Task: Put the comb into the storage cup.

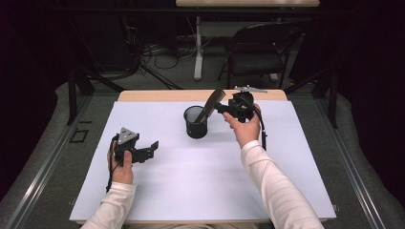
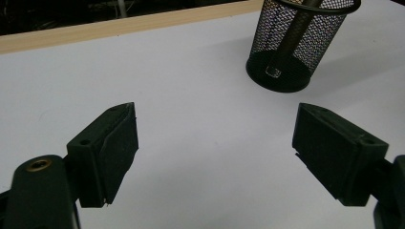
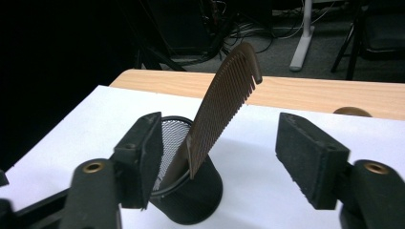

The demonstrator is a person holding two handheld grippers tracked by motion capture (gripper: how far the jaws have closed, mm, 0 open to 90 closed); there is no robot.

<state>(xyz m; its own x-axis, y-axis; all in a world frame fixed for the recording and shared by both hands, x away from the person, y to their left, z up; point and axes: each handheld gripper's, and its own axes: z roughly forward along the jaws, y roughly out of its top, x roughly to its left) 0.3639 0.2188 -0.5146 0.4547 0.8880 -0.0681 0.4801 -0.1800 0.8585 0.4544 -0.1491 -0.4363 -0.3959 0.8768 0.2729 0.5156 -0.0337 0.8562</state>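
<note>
A black mesh cup [image 1: 196, 122] stands on the white sheet near the table's far middle. A brown comb [image 1: 213, 102] stands in it, handle down, leaning to the right over the rim. My right gripper [image 1: 224, 109] hovers just right of the cup, open. In the right gripper view its pads stand wide on either side of the comb [image 3: 222, 105] and touch neither it nor the cup [image 3: 191, 191]. My left gripper [image 1: 152, 149] sits low at the left, open and holding nothing. In the left gripper view the cup [image 2: 296, 43] stands ahead to the right.
The white sheet [image 1: 200, 176] covers most of the wooden table [image 1: 157, 95], whose bare strip shows along the far edge. Beyond the table are a folding chair [image 1: 258, 52], a white table leg [image 1: 198, 47] and floor cables.
</note>
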